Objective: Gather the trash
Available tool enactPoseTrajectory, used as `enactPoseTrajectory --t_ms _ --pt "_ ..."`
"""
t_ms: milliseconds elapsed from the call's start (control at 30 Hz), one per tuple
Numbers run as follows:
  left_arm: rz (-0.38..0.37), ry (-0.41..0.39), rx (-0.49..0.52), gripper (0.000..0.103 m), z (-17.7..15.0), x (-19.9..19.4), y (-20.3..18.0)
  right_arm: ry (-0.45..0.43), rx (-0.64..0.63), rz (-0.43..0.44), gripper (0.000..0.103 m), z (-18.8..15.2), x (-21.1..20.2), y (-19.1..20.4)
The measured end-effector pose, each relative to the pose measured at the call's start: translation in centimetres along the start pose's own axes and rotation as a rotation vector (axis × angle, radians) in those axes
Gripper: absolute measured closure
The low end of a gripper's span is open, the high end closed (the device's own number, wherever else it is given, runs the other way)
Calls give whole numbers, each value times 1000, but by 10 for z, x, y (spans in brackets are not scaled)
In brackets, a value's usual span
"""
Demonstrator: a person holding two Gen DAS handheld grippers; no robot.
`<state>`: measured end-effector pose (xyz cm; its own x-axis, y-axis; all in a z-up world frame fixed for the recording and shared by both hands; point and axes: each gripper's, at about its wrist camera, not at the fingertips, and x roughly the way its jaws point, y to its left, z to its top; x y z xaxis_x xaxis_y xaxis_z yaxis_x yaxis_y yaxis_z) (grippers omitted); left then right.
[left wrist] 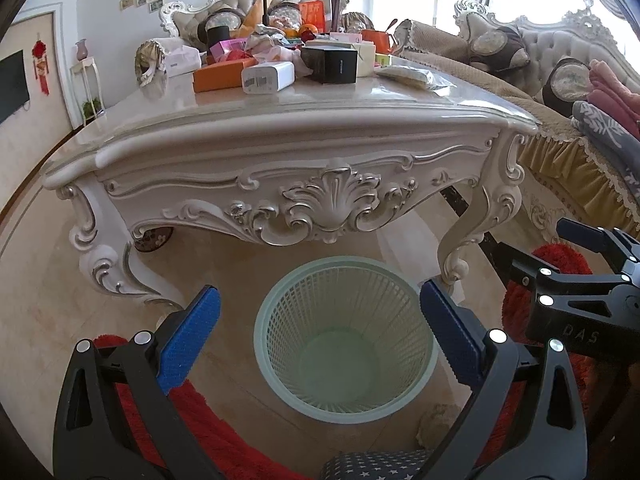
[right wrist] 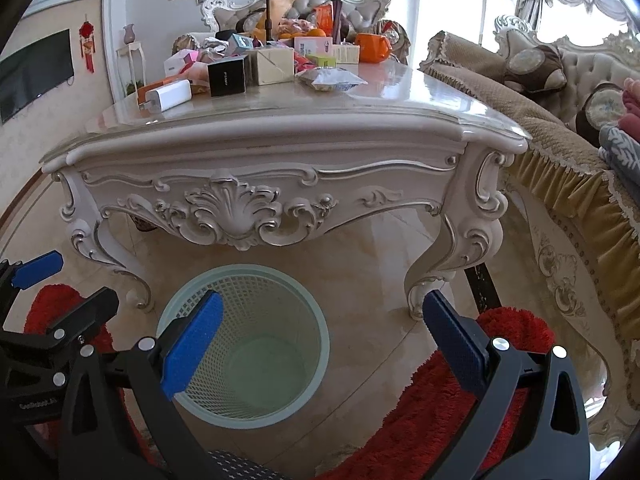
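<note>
Though round and latticed, plastic basket (left wrist: 343,336) bare.

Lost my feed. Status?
Both claws open, empty: left claw, right claw. Trash basket on floor, empty. Table clutter untouched.

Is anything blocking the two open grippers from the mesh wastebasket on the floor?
Nothing visible does. The pale green mesh wastebasket stands empty on the floor before the carved white table, with the left gripper and right gripper open above it.
</note>
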<state>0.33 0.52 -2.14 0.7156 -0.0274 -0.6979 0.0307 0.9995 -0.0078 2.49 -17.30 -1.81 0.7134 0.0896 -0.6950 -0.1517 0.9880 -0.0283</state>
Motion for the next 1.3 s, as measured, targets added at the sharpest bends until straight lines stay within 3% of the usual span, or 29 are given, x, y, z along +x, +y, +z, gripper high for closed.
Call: enactPoseTrajectory --t_ms 1300 --pt "10 5 13 6 -2 1 -2 13 -24 -4 7 0 1 4"
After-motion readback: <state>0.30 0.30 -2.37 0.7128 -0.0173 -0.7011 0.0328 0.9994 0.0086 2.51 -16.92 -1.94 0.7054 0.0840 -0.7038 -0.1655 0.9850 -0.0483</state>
